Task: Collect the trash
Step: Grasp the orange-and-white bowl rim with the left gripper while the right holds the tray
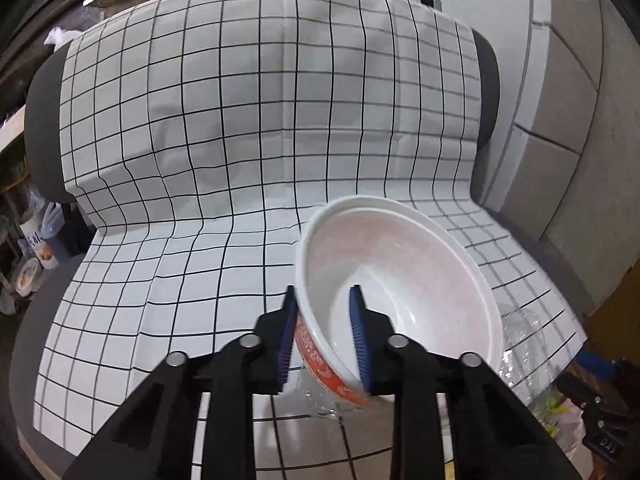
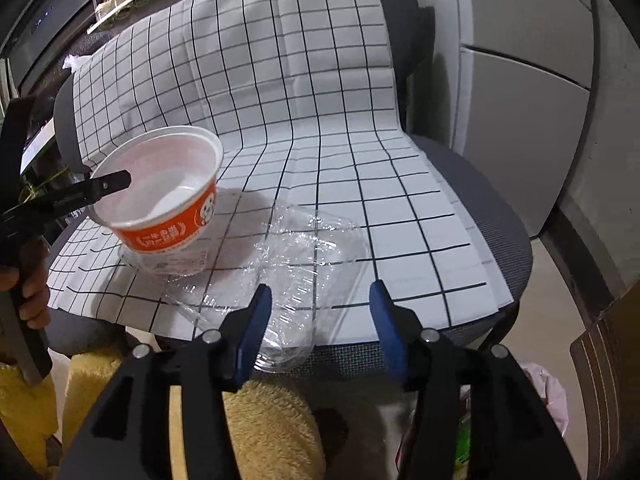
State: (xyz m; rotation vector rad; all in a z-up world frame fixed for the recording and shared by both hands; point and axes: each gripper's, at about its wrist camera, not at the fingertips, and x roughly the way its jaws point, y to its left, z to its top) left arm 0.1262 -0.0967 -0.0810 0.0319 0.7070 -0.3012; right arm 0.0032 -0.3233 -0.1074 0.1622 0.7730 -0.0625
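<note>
An empty orange-and-white noodle bowl (image 1: pixel 400 280) is tilted above the chair seat. My left gripper (image 1: pixel 323 336) is shut on the bowl's near rim, one finger inside and one outside. The bowl also shows in the right wrist view (image 2: pixel 168 200), held by the left gripper (image 2: pixel 114 184). A crumpled clear plastic container (image 2: pixel 304 248) lies on the checked cloth (image 2: pixel 280 120), partly under the bowl. My right gripper (image 2: pixel 318 312) is open and empty, just in front of the plastic at the seat's front edge.
The cloth covers a grey office chair (image 2: pixel 500 240). A grey cabinet (image 2: pixel 520 100) stands to the right. A bag with trash (image 2: pixel 548 392) sits on the floor at lower right. Yellow fleece-clad legs (image 2: pixel 272 432) are below the gripper.
</note>
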